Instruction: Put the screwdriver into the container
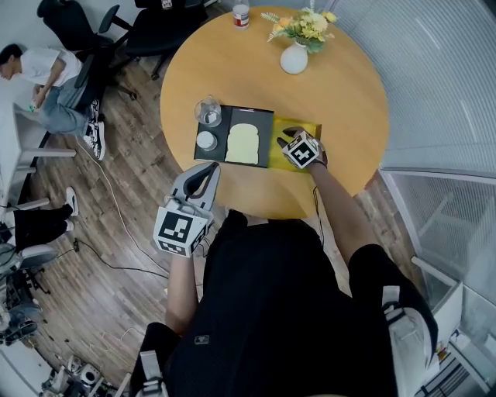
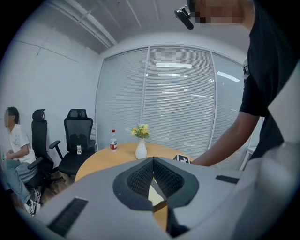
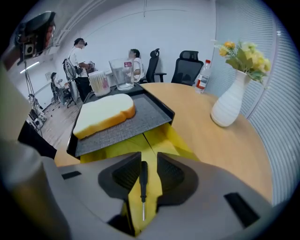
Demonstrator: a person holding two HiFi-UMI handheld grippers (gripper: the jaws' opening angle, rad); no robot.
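Note:
A small screwdriver (image 3: 143, 185) with a black handle and a thin shaft sits between the jaws of my right gripper (image 3: 147, 163), its shaft pointing back toward the camera. A gap shows on each side of the handle, so neither pad presses on it and the gripper is open. Under it is the yellow container (image 3: 164, 139). In the head view my right gripper (image 1: 287, 142) reaches into that yellow container (image 1: 310, 127), beside the black tray. My left gripper (image 1: 209, 169) hovers at the table's near edge, its pads (image 2: 140, 176) meeting at the tips, with nothing held.
A black tray (image 1: 260, 115) holds a slice of bread (image 1: 242, 144), a glass (image 1: 208, 111) and a small round cup (image 1: 206, 140). A white vase of flowers (image 1: 294, 56) and a bottle (image 1: 241, 15) stand at the far side of the round wooden table (image 1: 349, 93). Office chairs (image 1: 85, 31) and a seated person (image 1: 46, 77) are to the left.

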